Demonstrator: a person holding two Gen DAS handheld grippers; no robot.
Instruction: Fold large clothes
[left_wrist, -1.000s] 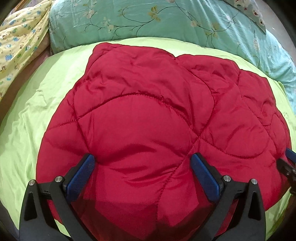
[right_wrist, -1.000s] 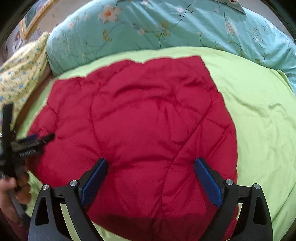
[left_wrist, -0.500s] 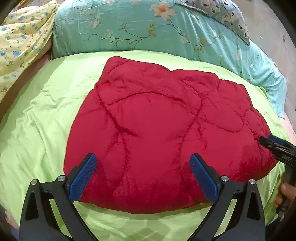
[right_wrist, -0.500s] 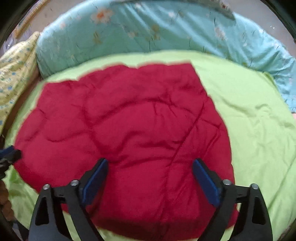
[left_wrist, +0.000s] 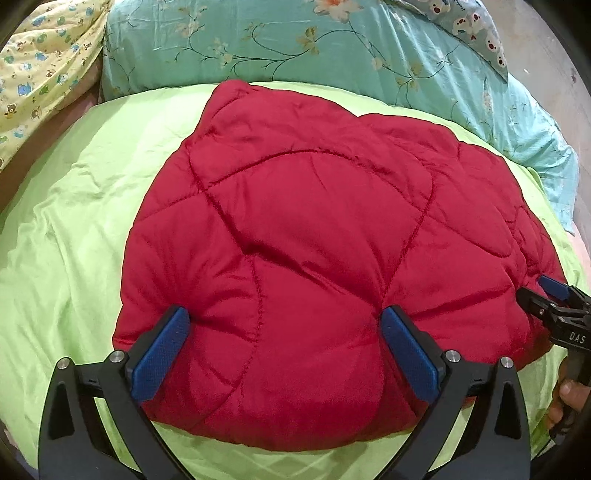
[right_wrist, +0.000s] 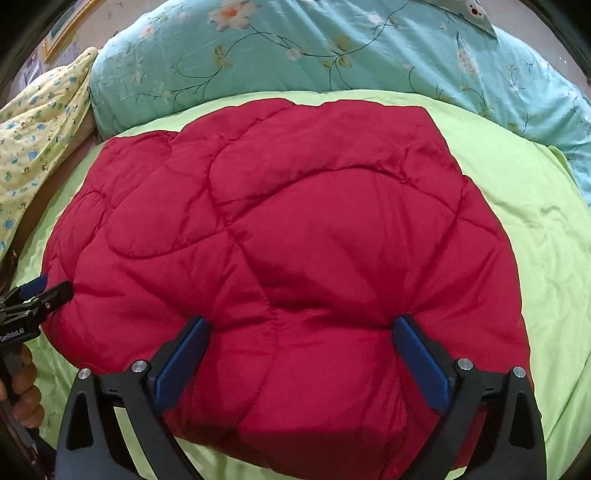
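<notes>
Red quilted padded garment (left_wrist: 332, 258) lies folded in a puffy bundle on the lime-green bed sheet (left_wrist: 74, 229), with the teal floral pillow (left_wrist: 295, 44) at twelve o'clock and a yellow printed cloth (left_wrist: 40, 66) at ten o'clock. Left gripper (left_wrist: 284, 343) and right gripper (right_wrist: 301, 350) each hang over the bundle's six o'clock edge, blue-padded jaws spread wide apart, clamping nothing.
</notes>
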